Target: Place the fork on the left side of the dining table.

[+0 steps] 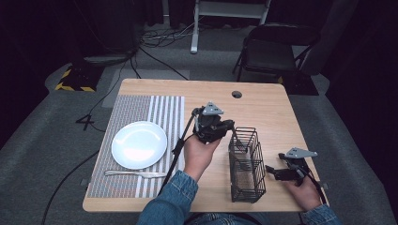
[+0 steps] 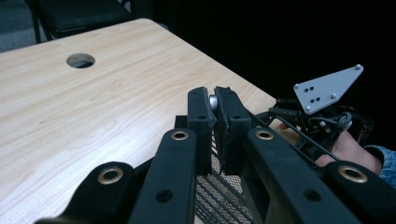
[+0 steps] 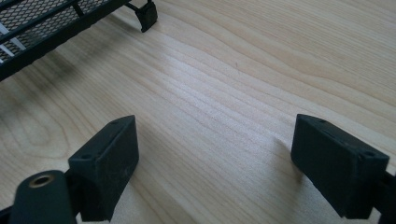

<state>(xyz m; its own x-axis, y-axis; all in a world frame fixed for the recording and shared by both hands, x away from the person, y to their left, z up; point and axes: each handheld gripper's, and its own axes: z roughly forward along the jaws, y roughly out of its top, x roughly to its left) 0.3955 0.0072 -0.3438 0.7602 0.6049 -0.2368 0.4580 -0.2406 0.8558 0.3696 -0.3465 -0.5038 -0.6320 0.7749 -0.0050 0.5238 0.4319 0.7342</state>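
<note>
My left gripper (image 1: 231, 125) hangs over the far left corner of a black wire basket (image 1: 247, 164) in the middle of the wooden table (image 1: 263, 108). In the left gripper view its jaws (image 2: 214, 103) are shut on the rounded silver end of a metal utensil (image 2: 213, 100), with the basket mesh (image 2: 219, 200) just below. Silver metal (image 1: 243, 164) shows lower inside the basket; I cannot tell whether it is the same piece. My right gripper (image 1: 271, 171) rests low on the table right of the basket. Its jaws (image 3: 215, 140) stand open over bare wood.
A white plate (image 1: 139, 144) lies on a striped placemat (image 1: 141, 108) at the left, with a silver knife (image 1: 136, 174) in front of it. A cable hole (image 1: 237, 94) sits near the table's far edge. A black folding chair (image 1: 274, 51) stands beyond the table.
</note>
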